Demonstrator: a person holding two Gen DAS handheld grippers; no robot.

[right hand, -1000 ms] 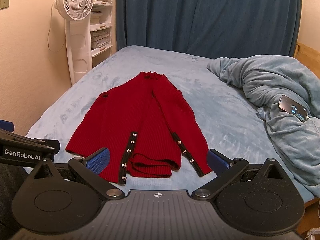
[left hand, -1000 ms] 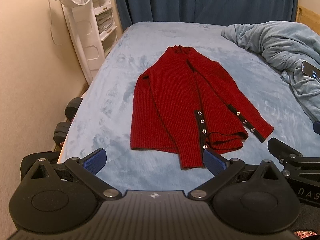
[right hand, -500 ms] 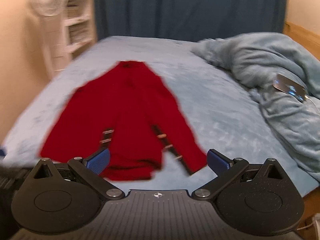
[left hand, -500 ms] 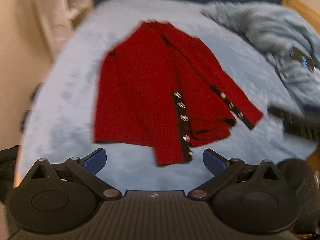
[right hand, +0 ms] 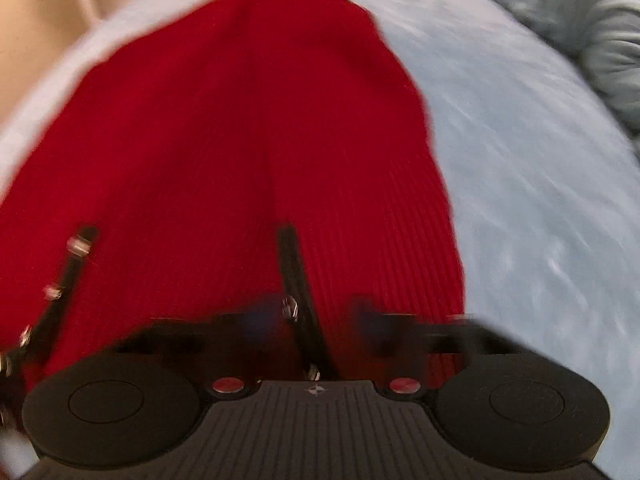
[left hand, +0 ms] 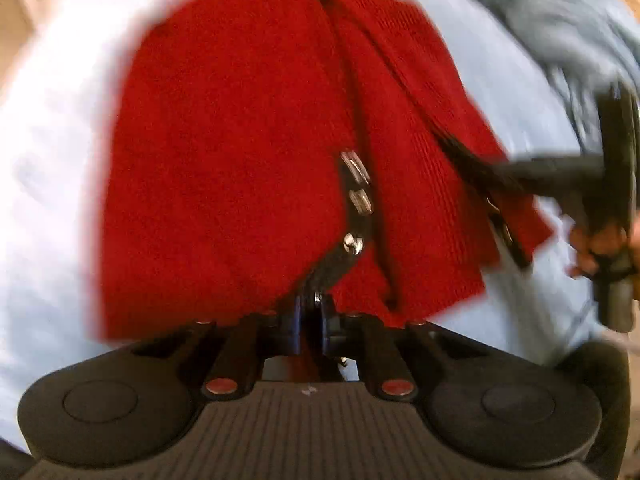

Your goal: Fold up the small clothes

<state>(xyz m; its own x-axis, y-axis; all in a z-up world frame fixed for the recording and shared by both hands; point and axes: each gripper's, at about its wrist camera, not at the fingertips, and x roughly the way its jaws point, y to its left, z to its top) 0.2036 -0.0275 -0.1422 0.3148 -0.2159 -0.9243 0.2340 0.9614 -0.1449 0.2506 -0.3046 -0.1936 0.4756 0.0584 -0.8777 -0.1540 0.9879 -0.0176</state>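
A red knit cardigan (left hand: pixel 240 152) with black buttoned cuffs lies on the pale blue bed, sleeves folded over its front. My left gripper (left hand: pixel 310 320) is shut on the black cuff of the left sleeve at the garment's near edge. The right gripper shows in the left wrist view (left hand: pixel 520 172), reaching onto the right sleeve cuff. In the right wrist view the cardigan (right hand: pixel 240 140) fills the frame and my right gripper (right hand: pixel 312 320) straddles the black cuff strip (right hand: pixel 294 272); its blue pads are blurred and part-way closed.
A rumpled grey-blue blanket (right hand: pixel 580 28) is heaped at the bed's far right, also in the left wrist view (left hand: pixel 560 20). Bare bedsheet (right hand: pixel 540 200) lies right of the cardigan. A beige wall (right hand: pixel 40 8) is at the left.
Both grippers have dropped down and forward onto the cardigan's near edge. The left jaws went from wide open to shut on the cuff. The right jaws are closing around the other cuff.
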